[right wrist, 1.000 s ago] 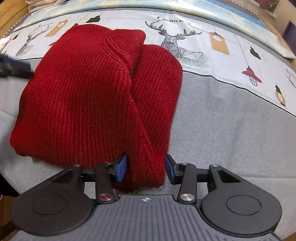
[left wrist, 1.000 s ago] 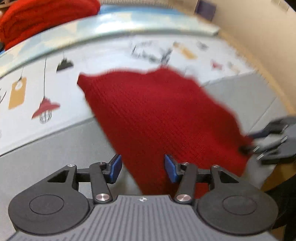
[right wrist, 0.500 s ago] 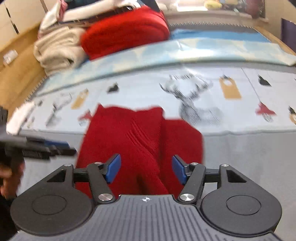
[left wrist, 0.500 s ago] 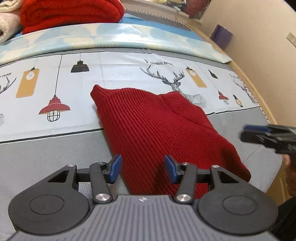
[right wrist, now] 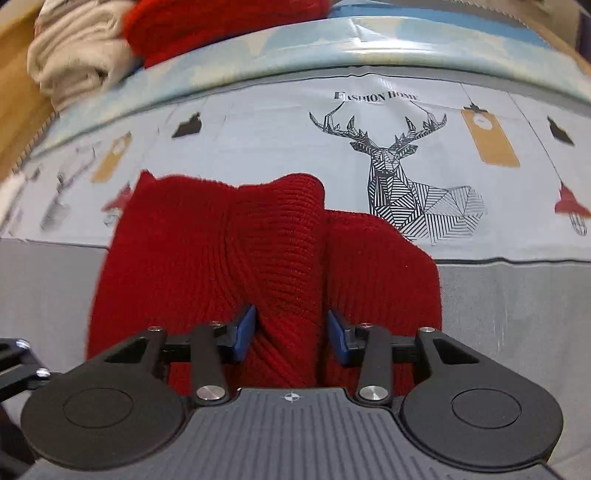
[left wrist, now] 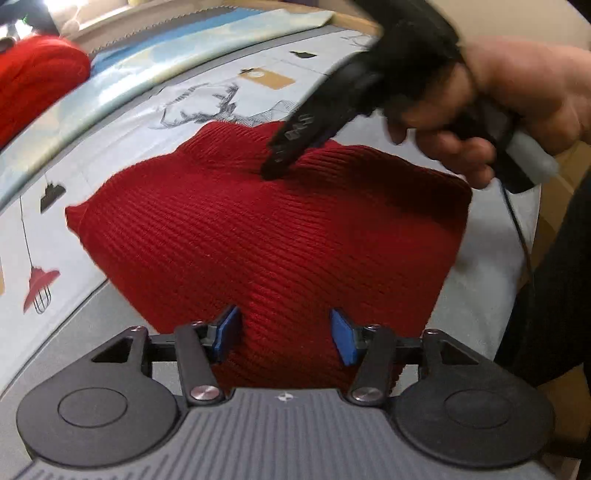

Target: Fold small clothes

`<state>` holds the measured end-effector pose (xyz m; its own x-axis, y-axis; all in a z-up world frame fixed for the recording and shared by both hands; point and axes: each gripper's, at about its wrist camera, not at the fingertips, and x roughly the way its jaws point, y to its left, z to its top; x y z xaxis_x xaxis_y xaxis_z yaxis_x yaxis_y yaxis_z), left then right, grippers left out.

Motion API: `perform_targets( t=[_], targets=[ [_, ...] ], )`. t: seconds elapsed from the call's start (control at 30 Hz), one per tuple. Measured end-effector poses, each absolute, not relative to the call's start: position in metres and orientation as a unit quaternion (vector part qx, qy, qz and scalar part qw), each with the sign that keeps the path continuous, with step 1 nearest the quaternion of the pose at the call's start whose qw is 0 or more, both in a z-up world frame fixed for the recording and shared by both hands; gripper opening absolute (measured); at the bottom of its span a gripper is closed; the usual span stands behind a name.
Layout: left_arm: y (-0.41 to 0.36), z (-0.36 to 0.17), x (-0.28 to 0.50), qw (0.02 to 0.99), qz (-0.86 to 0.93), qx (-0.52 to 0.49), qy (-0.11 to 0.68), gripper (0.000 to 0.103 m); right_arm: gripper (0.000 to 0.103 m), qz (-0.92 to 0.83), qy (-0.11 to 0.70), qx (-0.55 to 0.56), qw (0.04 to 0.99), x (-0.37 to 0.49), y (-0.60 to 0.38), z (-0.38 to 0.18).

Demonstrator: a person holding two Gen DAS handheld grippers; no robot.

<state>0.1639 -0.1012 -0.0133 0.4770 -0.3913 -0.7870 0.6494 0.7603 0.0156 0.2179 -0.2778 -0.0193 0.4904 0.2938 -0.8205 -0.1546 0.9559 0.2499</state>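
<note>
A folded red knit sweater (left wrist: 266,236) lies on the bed; it also shows in the right wrist view (right wrist: 229,266). My left gripper (left wrist: 284,334) is open, its blue pads astride the sweater's near edge. My right gripper (right wrist: 290,332) is open, with a raised fold of the sweater between its pads. In the left wrist view the right gripper (left wrist: 291,147), held by a hand, presses down on the sweater's far part.
The bed cover (right wrist: 509,306) is grey with a printed band showing a deer (right wrist: 399,177). A folded red garment (right wrist: 221,22) and a beige one (right wrist: 74,66) are stacked at the back. The bed edge (left wrist: 491,295) is at right.
Both grippers have moved in low over the sweater. The right gripper now stands on the sweater's far part with a fold between its pads.
</note>
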Motion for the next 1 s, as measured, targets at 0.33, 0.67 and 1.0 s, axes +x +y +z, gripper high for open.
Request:
perform_targets(
  t=[0.33,0.67,1.0],
  targets=[
    [-0.049,0.003,0.207,0.887,-0.174,-0.048,0.425,0.099,0.08,0.118,0.459,0.07,0.878,0.202,-0.298,0.005],
    [-0.026,-0.04,0.249,0.82,-0.146,-0.191,0.519,0.103,0.084,0.047,0.519,0.123,0.844,0.186,-0.373,-0.038],
    [-0.019,-0.067,0.271,0.782,-0.162,-0.257,0.544,0.103,0.087,0.072,0.554,0.198,0.805,0.198,-0.385,-0.068]
  ],
)
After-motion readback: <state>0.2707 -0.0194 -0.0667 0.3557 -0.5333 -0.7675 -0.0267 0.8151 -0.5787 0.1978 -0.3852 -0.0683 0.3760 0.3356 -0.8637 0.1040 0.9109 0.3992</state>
